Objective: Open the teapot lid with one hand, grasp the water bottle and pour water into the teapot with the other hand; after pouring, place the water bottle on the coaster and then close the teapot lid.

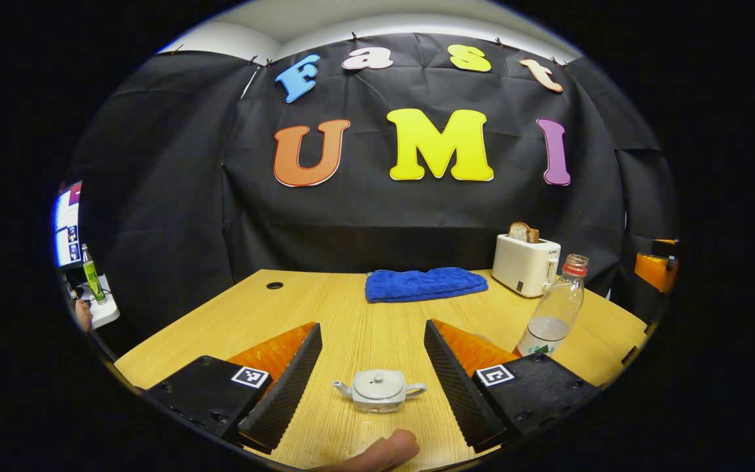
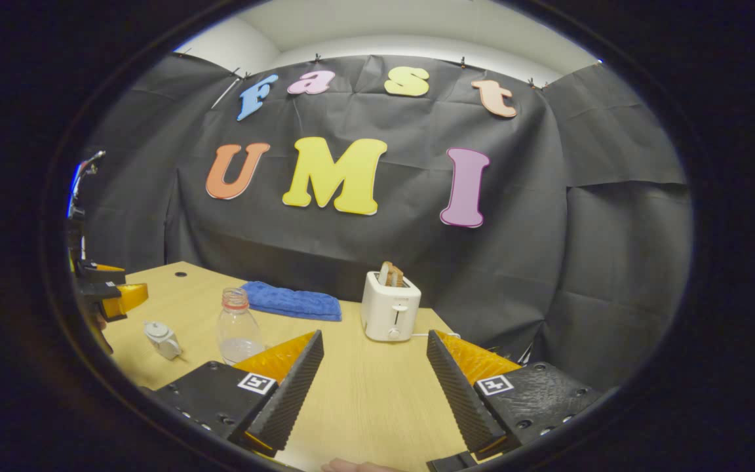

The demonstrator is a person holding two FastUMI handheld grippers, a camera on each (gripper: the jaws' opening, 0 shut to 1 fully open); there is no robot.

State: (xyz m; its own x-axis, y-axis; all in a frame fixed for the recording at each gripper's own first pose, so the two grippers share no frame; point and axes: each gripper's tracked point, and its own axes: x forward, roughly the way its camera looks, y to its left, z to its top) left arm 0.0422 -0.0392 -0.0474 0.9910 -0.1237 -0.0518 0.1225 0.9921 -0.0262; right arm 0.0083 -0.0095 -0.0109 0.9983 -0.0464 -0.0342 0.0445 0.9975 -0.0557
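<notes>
Nothing done: small grey ceramic teapot lidded near table's front edge, clear plastic bottle ungrasped; left gripper and right gripper wide apart, empty.

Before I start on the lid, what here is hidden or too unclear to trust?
- Coaster: not made out in either view; in the left gripper view the right finger covers the table beside the water bottle's base.
- Bottle base: in the right gripper view, cut by the left finger.
- Teapot lid: too small in the right gripper view to judge its seating; it looks closed in the left gripper view.
</notes>
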